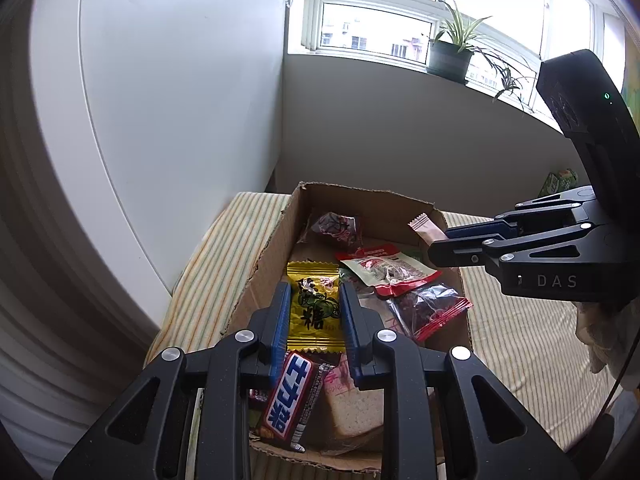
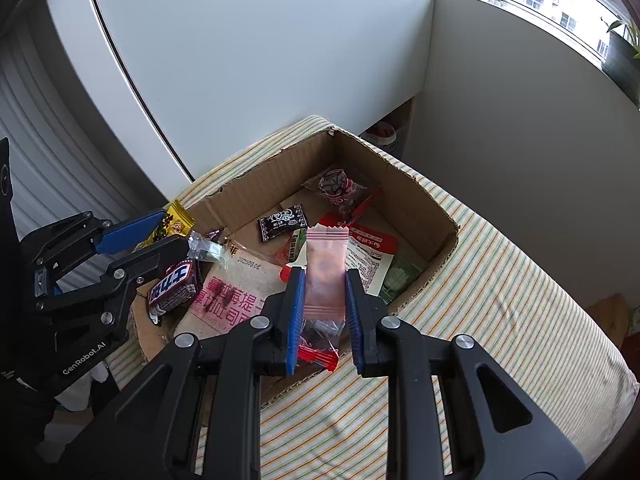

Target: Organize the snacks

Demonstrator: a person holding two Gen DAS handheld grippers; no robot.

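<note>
Between the blue fingers of our left gripper (image 1: 314, 300) we pinch a yellow candy packet (image 1: 314, 306), its printed face turned up toward the camera and its crimped ends sticking out past the pads at both ends. Our right gripper (image 2: 325, 280) has its fingers closed on a pink sachet (image 2: 325, 276), which stands up out of the grip with its serrated top edge free above the tips.

Both held snacks hang over an open cardboard box (image 2: 420, 200) with torn rims. Directly under the yellow packet lies a dark chocolate bar (image 1: 288, 394) with white lettering on blue, at the near end of the box, resting partly on a wrapped slice of toast (image 1: 352, 404). Further in we see a red-and-white pouch (image 1: 386, 270) overlapping a clear red-edged bag of dark dried fruit (image 1: 430, 308), and at the far end another small clear bag of dark pieces (image 1: 332, 226). From the right wrist view a small black sachet (image 2: 284, 222) lies on the box floor, near the middle.

The box sits on a surface covered with a striped cloth (image 2: 500, 300); we cannot tell what is beneath it. Beyond stand a white cabinet (image 1: 160, 100) and, on the window sill, a potted plant (image 1: 450, 56).
</note>
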